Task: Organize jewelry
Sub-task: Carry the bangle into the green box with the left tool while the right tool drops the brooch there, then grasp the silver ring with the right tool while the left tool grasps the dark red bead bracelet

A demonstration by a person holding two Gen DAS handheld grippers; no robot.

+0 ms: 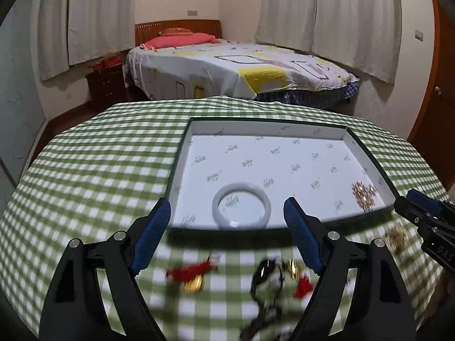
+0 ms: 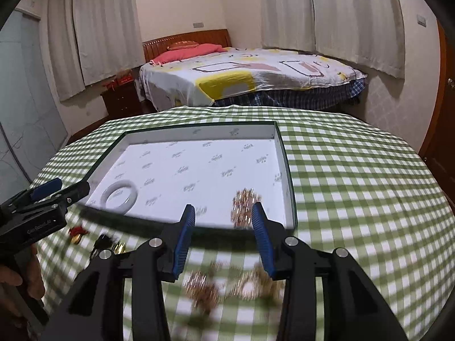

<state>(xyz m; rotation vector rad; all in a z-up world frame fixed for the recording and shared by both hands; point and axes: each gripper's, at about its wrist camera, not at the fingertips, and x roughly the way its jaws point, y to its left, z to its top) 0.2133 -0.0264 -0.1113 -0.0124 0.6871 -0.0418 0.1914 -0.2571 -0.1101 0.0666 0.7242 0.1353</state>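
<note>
A shallow white-lined box (image 1: 366, 153) (image 2: 284, 153) lies on the green checked table. In it are a white bangle (image 1: 241, 209) (image 2: 120, 196) near its front edge and a gold sparkly piece (image 1: 364, 196) (image 2: 243, 207) at the front right corner. My left gripper (image 1: 227, 216) is open and empty, above the table just before the bangle. Below it lie a red-and-gold charm (image 1: 193, 277), a black bracelet (image 1: 264, 281) and a small red-gold piece (image 1: 298, 278). My right gripper (image 2: 223, 218) is open and empty over gold jewelry (image 2: 227, 284) on the cloth.
The green checked tablecloth (image 1: 99, 164) (image 2: 369, 184) covers a rounded table with edges falling off left and right. Another gold piece (image 1: 396, 237) lies by the right gripper's body. A bed (image 1: 241, 68) stands beyond the table, curtains behind it.
</note>
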